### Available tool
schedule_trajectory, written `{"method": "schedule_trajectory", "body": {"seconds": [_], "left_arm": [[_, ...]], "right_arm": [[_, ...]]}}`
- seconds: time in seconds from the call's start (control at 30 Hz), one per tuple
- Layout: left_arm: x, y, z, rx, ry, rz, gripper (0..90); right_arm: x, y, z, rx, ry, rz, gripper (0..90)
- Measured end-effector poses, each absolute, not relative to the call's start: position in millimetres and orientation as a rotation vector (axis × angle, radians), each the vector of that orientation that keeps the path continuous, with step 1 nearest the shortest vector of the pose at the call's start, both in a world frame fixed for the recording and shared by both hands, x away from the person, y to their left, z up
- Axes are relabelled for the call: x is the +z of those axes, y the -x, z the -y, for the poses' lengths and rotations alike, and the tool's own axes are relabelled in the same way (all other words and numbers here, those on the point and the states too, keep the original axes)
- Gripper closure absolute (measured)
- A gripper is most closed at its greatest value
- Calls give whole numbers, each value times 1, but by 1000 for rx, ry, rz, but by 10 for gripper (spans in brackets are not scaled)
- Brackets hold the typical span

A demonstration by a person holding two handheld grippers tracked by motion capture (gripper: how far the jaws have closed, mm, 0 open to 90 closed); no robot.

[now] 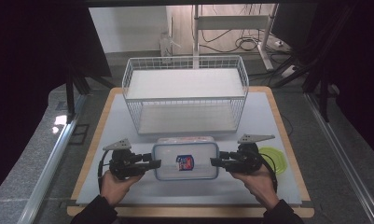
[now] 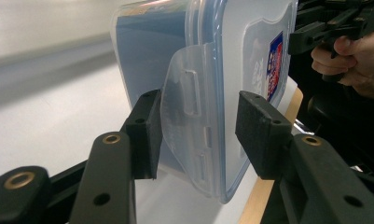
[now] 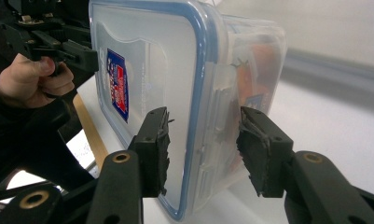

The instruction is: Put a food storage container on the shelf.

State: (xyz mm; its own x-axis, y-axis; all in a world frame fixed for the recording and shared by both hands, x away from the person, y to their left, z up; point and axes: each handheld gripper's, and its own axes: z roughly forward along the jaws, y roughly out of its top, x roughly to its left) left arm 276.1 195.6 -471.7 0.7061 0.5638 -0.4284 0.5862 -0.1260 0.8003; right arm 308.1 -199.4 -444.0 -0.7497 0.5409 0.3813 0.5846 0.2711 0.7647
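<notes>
Clear plastic container (image 1: 185, 161) with blue-rimmed lid and a red-blue label on top is located near the front edge of the tabletop (image 1: 261, 112), roughly centred between left and right edges. Orange contents are seen through its wall in the right gripper view.

It is flanked at both short ends. Left gripper (image 1: 153, 163) is set against the left end: in the left gripper view the side latch flap (image 2: 187, 126) is seen between the jaws, one pad (image 2: 146, 133) touching the flap, the other pad (image 2: 257, 130) standing just off the lid. Firm clamping cannot be confirmed there. Right gripper (image 1: 217, 162) is set against the right end: in the right gripper view the jaws straddle the lid edge and latch, both pads close to the plastic; contact on either side cannot be told for certain. Each gripper is held in a hand at the front edge.

White wire basket (image 1: 184, 93) is placed behind the container, toward the back edge, just apart from it, with a white shelf across its upper level. Green round lid (image 1: 275, 158) lies flat near the right edge, beside the right gripper.

Tabletop is white with a wooden border.
</notes>
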Motion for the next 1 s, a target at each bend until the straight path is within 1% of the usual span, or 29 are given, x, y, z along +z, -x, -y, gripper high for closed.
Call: {"method": "schedule_trajectory", "body": {"seconds": [0.2,1.0], "left_arm": [[-451,-284,-196,13,-1787,-899,521],[-390,-318,-201,92,-1777,-873,521]], "right_arm": [[-427,-319,198,-1564,1084,2464,537],[-370,-357,192,-1677,1060,2453,535]]}}
